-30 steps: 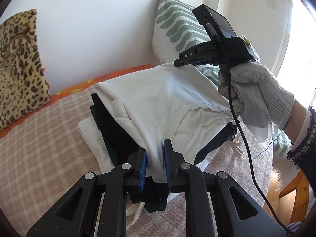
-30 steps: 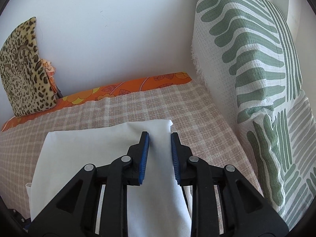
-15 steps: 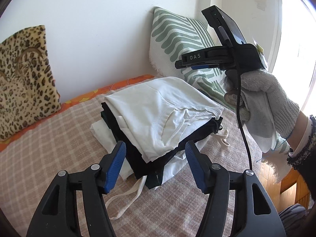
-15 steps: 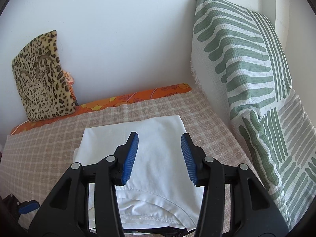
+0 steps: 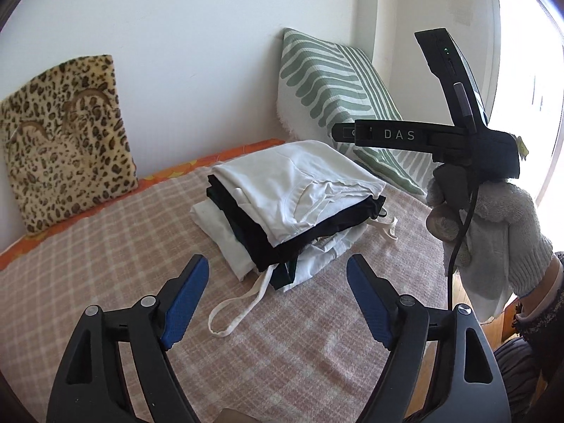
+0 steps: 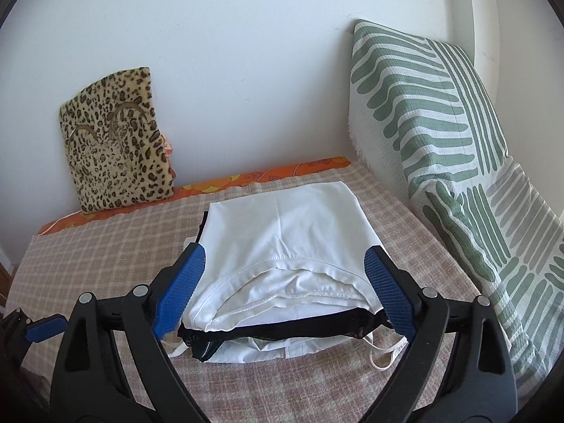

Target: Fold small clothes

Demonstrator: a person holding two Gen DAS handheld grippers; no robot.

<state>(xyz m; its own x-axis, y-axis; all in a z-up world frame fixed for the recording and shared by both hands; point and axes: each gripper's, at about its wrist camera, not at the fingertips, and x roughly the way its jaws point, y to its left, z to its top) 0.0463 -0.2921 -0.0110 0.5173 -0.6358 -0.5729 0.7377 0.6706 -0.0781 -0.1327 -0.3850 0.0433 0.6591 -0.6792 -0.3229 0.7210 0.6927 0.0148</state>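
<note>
- Left gripper [image 5: 276,303]: jaws opening, nothing between them.
- Right gripper [image 6: 283,294]: jaws opening, released, flanking white garment [image 6: 285,232].
- Folded stack [image 5: 292,204] rests on bed [image 5: 105,264].

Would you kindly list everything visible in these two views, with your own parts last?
folded clothes stack: one pile, white top piece over black and white layers, middle of the bed.
drawstring: one, white, trailing from the pile's near edge.
bed cover: one, pink-beige check, over an orange sheet.
leopard cushion: one, against the wall.
striped pillow: one, green and white, right corner.
left gripper: fingers opening, nothing between them.
right gripper: fingers opening, clear of the pile.
gloved hand: grey, holding the right gripper.
</note>
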